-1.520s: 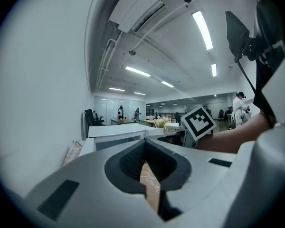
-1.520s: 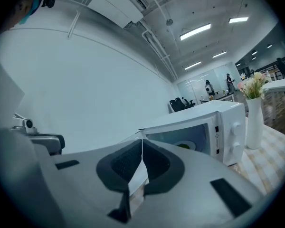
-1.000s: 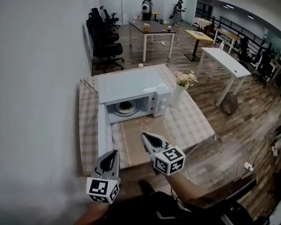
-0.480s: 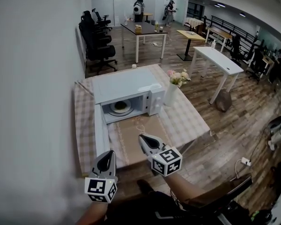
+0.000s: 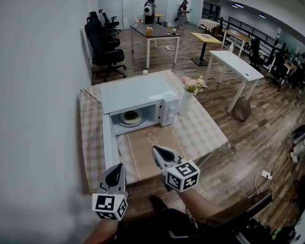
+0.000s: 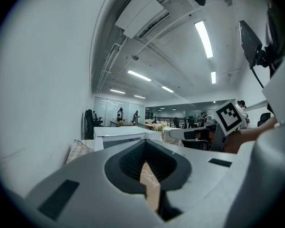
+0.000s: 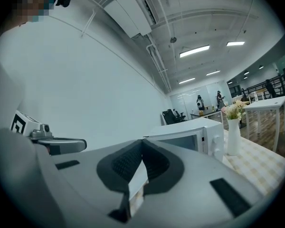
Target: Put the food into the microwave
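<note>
With the food (image 5: 130, 117) judged already inside, the microwave door (image 5: 108, 147) ahead of the left tool (image 5: 119, 167) is best pushed shut gently, both it and the right tool (image 5: 157, 150) being pressed together, empty.

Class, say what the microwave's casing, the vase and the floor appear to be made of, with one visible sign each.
Microwave casing: probably painted metal, pale, smooth, softly shiny.
Vase: likely ceramic or glass, plain white, smooth.
Floor: wood or wood-look planks, brown, board lines visible.
</note>
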### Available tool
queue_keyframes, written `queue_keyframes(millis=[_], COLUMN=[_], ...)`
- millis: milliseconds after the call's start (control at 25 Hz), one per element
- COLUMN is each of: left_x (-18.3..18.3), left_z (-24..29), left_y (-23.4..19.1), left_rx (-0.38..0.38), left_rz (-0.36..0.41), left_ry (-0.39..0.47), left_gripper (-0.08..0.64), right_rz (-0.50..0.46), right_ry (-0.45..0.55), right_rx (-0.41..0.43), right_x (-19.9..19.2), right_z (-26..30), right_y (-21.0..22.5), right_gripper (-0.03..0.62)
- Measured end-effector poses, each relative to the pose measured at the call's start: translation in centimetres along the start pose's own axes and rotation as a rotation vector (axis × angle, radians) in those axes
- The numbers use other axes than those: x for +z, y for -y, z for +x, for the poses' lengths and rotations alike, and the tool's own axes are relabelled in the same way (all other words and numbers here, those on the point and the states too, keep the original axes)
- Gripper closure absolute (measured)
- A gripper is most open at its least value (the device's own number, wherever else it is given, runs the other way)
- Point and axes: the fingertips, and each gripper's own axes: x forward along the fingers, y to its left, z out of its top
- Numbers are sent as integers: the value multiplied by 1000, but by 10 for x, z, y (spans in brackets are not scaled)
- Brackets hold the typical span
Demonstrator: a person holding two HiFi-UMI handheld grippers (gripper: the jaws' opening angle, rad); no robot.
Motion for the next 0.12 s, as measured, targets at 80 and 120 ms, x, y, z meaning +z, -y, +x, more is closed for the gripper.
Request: queue_keyframes(millis=[80,120], left_x=[0,0], left_z=[0,0], left_y=[-2,-2], left_rx=[2,2], left_rz=[-5,-6], left_ry=[0,0], left_gripper=[552,552], right_rz=[3,5], right_ry=[1,2], right_rx=[-1,-2], right_x=[1,1], right_z=[1,1], right_y=[-1,-1], right_gripper=[584,584])
